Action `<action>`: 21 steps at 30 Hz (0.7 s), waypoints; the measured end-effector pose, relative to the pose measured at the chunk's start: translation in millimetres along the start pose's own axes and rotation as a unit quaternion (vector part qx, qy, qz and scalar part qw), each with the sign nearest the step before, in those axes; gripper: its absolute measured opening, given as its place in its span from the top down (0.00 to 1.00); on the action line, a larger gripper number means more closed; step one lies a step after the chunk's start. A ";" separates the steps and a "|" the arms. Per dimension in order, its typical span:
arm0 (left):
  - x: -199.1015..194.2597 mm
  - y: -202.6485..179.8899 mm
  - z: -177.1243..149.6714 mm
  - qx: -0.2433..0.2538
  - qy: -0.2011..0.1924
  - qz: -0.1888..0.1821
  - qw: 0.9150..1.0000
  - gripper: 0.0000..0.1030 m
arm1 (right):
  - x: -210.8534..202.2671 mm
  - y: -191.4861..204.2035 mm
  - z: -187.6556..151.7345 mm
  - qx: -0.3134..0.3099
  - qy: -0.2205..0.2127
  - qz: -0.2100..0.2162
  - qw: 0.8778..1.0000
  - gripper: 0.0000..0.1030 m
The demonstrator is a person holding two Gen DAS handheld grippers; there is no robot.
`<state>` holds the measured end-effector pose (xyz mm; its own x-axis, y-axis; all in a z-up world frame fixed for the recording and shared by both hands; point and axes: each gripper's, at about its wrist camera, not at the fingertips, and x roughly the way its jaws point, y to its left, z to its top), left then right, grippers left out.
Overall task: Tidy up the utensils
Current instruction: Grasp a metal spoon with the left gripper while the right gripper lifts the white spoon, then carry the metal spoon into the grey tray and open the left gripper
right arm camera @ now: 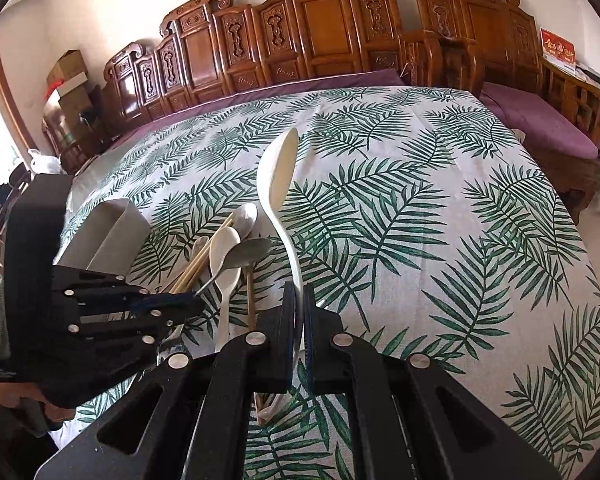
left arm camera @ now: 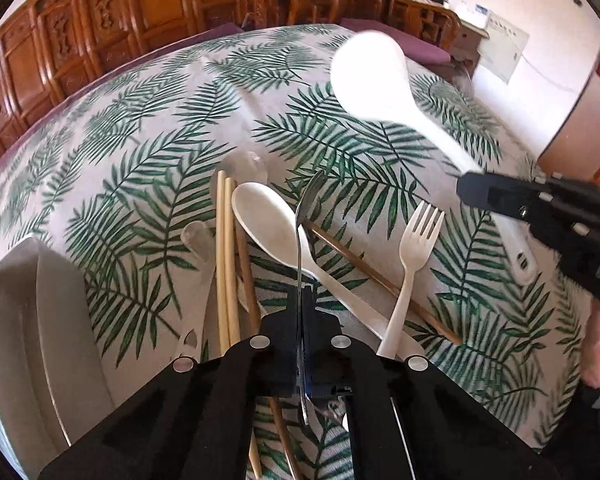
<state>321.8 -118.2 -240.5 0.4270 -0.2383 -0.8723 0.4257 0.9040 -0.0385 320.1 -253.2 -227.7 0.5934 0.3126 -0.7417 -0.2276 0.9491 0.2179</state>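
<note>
My left gripper (left arm camera: 300,296) is shut on the handle of a metal spoon (left arm camera: 306,208), held above a pile of utensils on the leaf-print tablecloth. The pile holds a white plastic spoon (left arm camera: 267,220), a white plastic fork (left arm camera: 416,240), pale chopsticks (left arm camera: 225,260) and a brown chopstick (left arm camera: 364,268). My right gripper (right arm camera: 298,300) is shut on the handle of a white rice paddle (right arm camera: 277,176), held in the air; it also shows in the left wrist view (left arm camera: 372,76). A grey utensil holder (left arm camera: 31,312) stands at the left, and in the right wrist view (right arm camera: 103,232).
The table (right arm camera: 440,220) is covered by the leaf-print cloth. Carved wooden benches (right arm camera: 320,32) with purple cushions line the far side. A clear plastic spoon (left arm camera: 197,236) lies beside the chopsticks. Cardboard boxes (right arm camera: 65,76) stand at the far left.
</note>
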 end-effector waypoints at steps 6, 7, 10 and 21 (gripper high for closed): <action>-36.0 7.1 -2.9 -0.020 -0.036 -0.001 0.999 0.99 | -1.5 7.3 1.3 -0.003 -0.004 0.006 1.000 0.95; -40.3 8.1 -2.6 -0.021 -0.039 0.000 0.999 0.99 | -2.8 10.0 1.6 -0.004 -0.006 0.010 1.000 0.95; -57.6 13.3 -6.6 -0.022 -0.051 0.005 0.998 0.99 | -5.7 19.2 2.4 -0.011 -0.010 0.016 1.000 0.95; -102.8 49.7 -34.7 -0.042 -0.067 0.037 0.996 0.99 | -15.8 61.6 -4.2 -0.045 -0.017 0.043 0.998 0.95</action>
<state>271.4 -36.5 -169.7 0.5598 -0.2105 -0.8014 0.3227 0.9462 -0.0231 293.5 -199.9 -205.2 0.5943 0.3950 -0.7006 -0.3461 0.9119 0.2206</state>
